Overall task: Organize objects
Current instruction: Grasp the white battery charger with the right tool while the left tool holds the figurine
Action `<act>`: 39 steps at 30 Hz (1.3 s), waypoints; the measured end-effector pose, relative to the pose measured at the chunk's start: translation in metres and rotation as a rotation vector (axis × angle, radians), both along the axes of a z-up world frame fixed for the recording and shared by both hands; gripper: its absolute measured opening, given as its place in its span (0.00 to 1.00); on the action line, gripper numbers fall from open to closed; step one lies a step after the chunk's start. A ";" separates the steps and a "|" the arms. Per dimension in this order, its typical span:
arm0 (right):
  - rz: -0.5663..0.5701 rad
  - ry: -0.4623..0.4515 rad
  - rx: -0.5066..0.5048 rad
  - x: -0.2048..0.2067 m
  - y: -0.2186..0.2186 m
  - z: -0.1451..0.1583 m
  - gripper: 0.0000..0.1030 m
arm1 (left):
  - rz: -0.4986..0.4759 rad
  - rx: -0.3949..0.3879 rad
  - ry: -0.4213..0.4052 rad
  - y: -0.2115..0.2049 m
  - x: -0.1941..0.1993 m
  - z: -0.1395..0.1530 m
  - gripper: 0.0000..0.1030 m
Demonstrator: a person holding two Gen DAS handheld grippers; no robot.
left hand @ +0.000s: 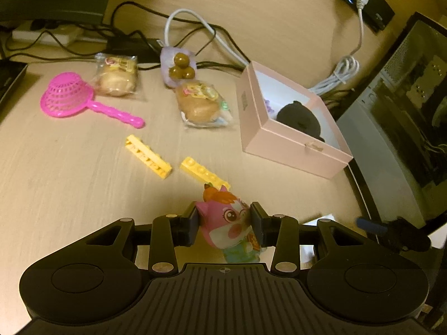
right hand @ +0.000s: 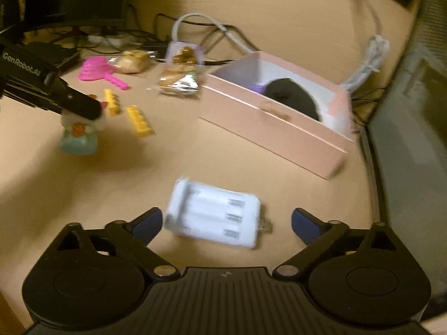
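Observation:
My left gripper [left hand: 225,222] is shut on the head of a pink cartoon figurine [left hand: 229,220] standing on the desk; it also shows in the right wrist view [right hand: 79,131], with the left gripper's fingers [right hand: 81,104] on it. My right gripper [right hand: 226,220] is open, its fingers on either side of a white battery charger [right hand: 215,217] lying on the desk. An open pink box [left hand: 290,145] holds a black object [left hand: 299,118] and something purple; the box also shows in the right wrist view [right hand: 279,128].
Two yellow bricks [left hand: 148,156] [left hand: 204,171], a pink toy strainer [left hand: 72,97], two wrapped buns [left hand: 116,79] [left hand: 201,106] and a purple plate of brown balls [left hand: 180,67] lie on the desk. Cables [left hand: 195,28] run along the back. A dark computer case [left hand: 405,117] stands right.

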State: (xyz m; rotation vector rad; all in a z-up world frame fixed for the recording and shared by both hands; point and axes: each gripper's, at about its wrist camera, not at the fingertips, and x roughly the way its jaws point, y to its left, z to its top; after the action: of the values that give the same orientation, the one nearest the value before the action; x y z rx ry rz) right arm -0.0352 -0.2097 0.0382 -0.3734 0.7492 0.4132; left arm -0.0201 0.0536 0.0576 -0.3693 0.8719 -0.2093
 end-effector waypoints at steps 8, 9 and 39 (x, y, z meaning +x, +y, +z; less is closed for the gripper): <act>-0.108 -0.004 0.001 0.001 -0.030 0.003 0.97 | -0.025 0.051 0.009 -0.015 0.006 0.003 0.42; -0.120 0.006 0.031 0.003 -0.033 0.006 0.97 | -0.028 0.054 0.012 -0.016 0.006 0.003 0.42; -0.199 0.252 0.226 0.019 -0.014 -0.004 0.84 | 0.071 0.018 0.058 0.007 -0.012 -0.008 0.42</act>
State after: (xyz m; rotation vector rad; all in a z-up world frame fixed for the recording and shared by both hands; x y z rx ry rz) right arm -0.0161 -0.2237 0.0340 -0.0329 0.9645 0.3554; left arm -0.0321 0.0606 0.0498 -0.3907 0.9154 -0.1262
